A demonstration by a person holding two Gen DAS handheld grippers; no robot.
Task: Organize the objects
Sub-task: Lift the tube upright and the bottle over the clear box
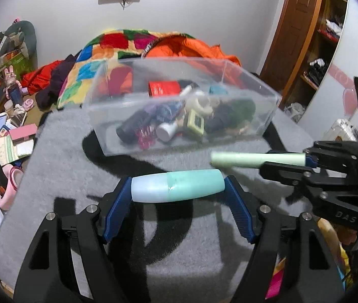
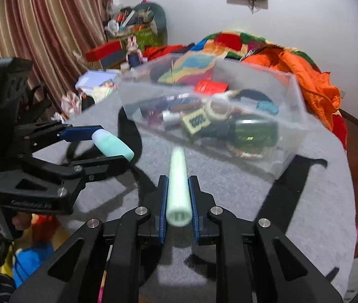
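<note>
Bin [image 1: 252,126], clear plastic, part-filled with small items, on grey mat [image 1: 60,156]; ahead of both tools, open top facing up. Left gripper [image 1: 177,189]: jaws wide, clamped end to end on teal bottle [image 1: 176,186], long axis crosswise to the fingers, clear of the mat. Right gripper [image 2: 178,197]: jaws near together, clamped on pale green tube [image 2: 177,176], long axis along the fingers, far end aimed at the bin's near wall. Tube tip closer to the bin than the bottle; right hand judged nearer for a drop. Both items short of the rim, neither yet over the opening.
</note>
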